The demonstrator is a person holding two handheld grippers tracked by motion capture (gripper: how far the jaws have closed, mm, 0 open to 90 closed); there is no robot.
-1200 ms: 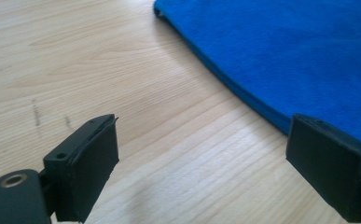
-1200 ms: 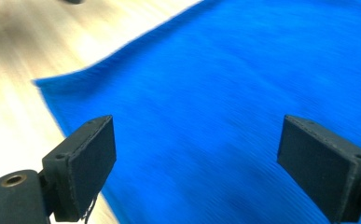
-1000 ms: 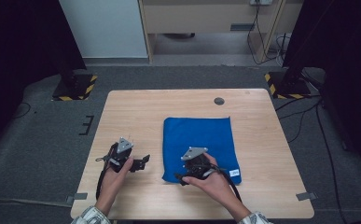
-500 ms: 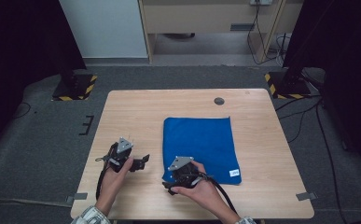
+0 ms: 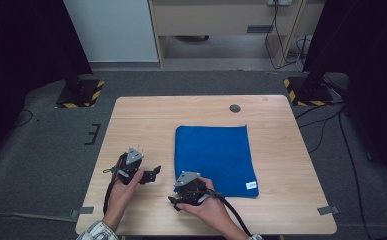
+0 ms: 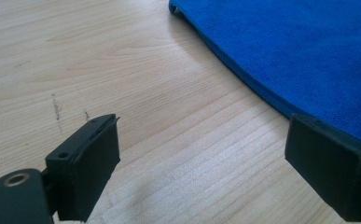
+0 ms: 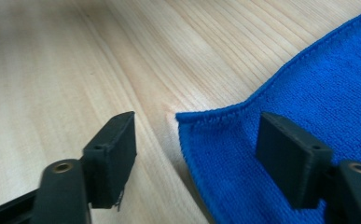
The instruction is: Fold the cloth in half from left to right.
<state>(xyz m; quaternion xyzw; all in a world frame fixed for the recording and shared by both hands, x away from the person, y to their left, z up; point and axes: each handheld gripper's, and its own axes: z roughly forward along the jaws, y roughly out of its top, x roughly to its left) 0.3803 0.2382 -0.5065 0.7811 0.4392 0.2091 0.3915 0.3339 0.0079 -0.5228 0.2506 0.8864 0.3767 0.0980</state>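
Wooden table (image 5: 131,125) carries one blue cloth (image 5: 213,155), folded flat, right of centre, with a small white tag (image 5: 251,185) at its near right corner. Two grippers are in use. Right gripper (image 5: 178,200) sits at the cloth's near left corner; its jaws stand wide apart and empty, straddling that corner (image 7: 180,116), one jaw over bare wood and one over fabric. Left gripper (image 5: 153,172) rests just left of the cloth's left edge, jaws wide and empty. Judged nearer for a corner pinch: the right.
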